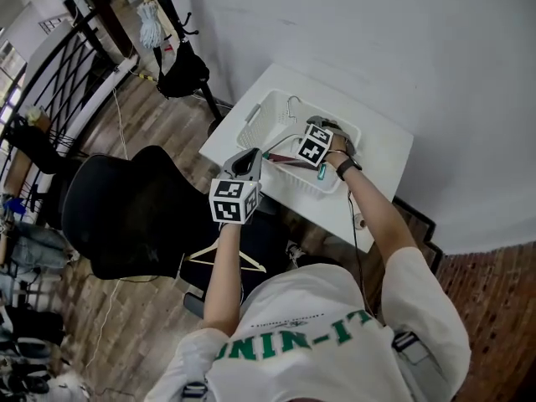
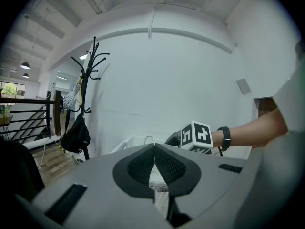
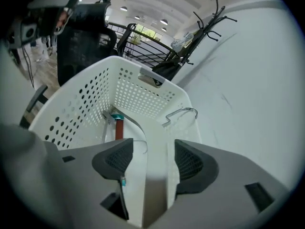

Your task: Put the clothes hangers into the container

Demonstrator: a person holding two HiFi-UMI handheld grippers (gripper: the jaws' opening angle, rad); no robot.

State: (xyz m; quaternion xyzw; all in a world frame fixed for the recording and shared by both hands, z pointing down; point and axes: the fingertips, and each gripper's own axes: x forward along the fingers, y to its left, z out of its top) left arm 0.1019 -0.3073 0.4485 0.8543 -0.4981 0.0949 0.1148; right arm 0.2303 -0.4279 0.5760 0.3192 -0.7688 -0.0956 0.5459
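Your right gripper (image 3: 152,151) hangs open over the white basket (image 3: 71,113), a white hanger (image 3: 157,128) loose inside it. Your left gripper (image 2: 155,147) is closed, empty. Outside the basket, a wooden hanger (image 1: 224,258) likely remains.

The body of the right gripper (image 3: 153,146) hides the lower end of the white hanger (image 3: 155,128); in the head view its marker cube (image 1: 314,143) covers the middle of the basket (image 1: 255,124).
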